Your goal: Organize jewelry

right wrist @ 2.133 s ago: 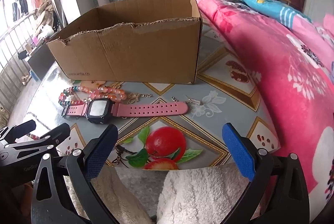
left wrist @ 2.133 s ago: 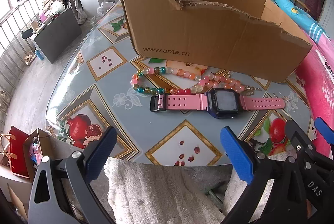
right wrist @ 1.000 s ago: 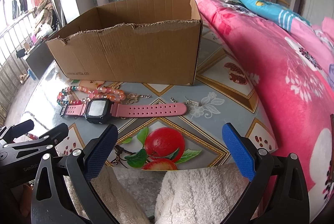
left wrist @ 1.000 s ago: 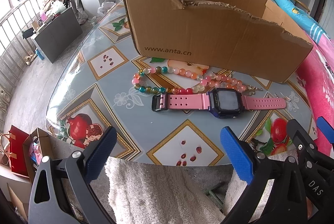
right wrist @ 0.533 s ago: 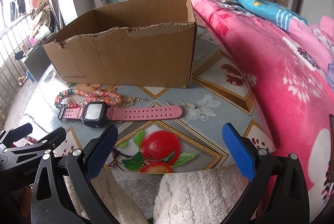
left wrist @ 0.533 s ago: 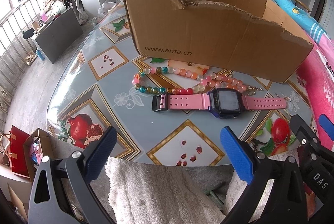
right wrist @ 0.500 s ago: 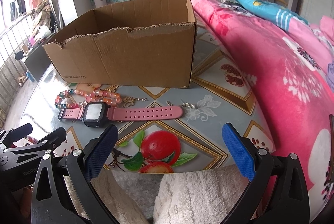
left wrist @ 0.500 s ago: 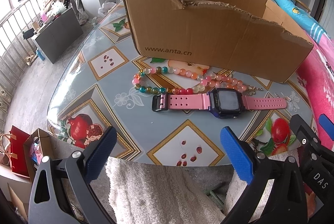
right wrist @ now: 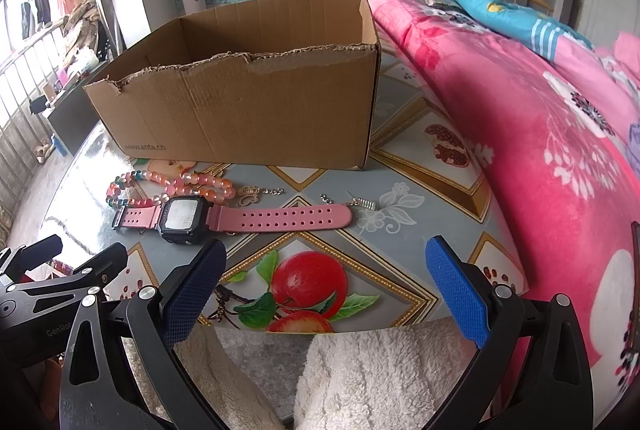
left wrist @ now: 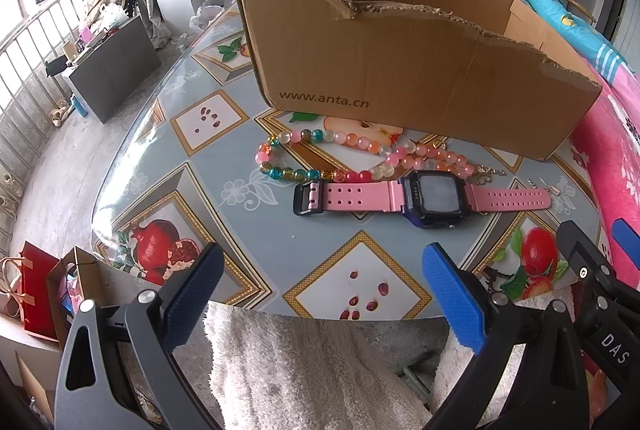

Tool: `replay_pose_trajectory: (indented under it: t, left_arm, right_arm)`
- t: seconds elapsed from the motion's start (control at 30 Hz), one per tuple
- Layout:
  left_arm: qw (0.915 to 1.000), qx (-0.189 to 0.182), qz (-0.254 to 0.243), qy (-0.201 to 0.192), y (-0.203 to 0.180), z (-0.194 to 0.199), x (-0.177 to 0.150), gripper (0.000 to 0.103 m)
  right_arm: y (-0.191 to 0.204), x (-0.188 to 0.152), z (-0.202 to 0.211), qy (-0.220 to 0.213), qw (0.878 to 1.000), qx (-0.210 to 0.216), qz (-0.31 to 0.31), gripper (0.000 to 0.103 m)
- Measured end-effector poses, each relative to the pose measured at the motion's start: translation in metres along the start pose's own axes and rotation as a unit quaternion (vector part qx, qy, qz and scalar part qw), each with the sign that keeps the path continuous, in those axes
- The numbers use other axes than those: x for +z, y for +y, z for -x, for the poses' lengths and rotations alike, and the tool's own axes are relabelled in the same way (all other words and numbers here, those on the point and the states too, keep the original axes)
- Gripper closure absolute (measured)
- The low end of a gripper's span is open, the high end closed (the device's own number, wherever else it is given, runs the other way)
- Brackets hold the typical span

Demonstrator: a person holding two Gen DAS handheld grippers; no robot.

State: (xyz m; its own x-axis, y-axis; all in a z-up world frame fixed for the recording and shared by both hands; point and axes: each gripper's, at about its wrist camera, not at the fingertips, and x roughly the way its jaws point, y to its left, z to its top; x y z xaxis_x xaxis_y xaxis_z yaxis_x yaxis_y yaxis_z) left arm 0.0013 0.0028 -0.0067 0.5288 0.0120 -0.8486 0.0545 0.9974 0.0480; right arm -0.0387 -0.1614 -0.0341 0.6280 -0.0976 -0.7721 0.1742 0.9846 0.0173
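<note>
A pink-strapped digital watch [left wrist: 424, 195] [right wrist: 224, 216] lies flat on the glass table. Behind it curls a string of coloured beads [left wrist: 320, 149] [right wrist: 168, 181], and a thin metal chain [right wrist: 260, 191] with a small clasp [right wrist: 362, 203] lies beside the strap. An open cardboard box [left wrist: 400, 61] [right wrist: 248, 101] stands just beyond them. My left gripper [left wrist: 320, 294] is open at the table's near edge, short of the watch. My right gripper [right wrist: 326, 290] is open too, over the apple print, nothing between its fingers.
A bed with a pink floral quilt [right wrist: 540, 133] borders the table on the right. White fleece-covered knees [left wrist: 300, 370] sit under the near edge. Left of the table, the floor holds a dark cabinet [left wrist: 112, 69] and a red bag [left wrist: 32, 290].
The right gripper has edged slightly forward and lower toward the table; the left view is almost unchanged. The jewelry has not moved.
</note>
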Motion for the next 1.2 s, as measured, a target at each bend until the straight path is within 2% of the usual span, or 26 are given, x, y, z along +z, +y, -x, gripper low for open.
replay_pose_trajectory:
  t: [0.83,0.97,1.1,1.2]
  left_arm:
    - [1.0000,-0.002,0.004,0.001,0.007,-0.011,0.002,0.006]
    - [1.0000,-0.005,0.000,-0.001,0.008,-0.014,0.004,0.006]
    - [0.9996,-0.024,-0.002,-0.015,0.012,-0.014,0.006,0.006]
    - [0.9987,-0.037,-0.005,-0.034,0.017,-0.013,0.006,0.006]
  right_arm:
    - [-0.001,0.009,-0.001,-0.020,1.000,0.015,0.013,0.007]
    - [0.001,0.014,-0.001,-0.036,0.998,0.032,0.034,0.007]
    - [0.011,0.019,0.003,-0.062,0.994,0.056,0.076,0.007]
    - [0.023,0.022,-0.001,-0.063,0.987,0.094,0.116,0.007]
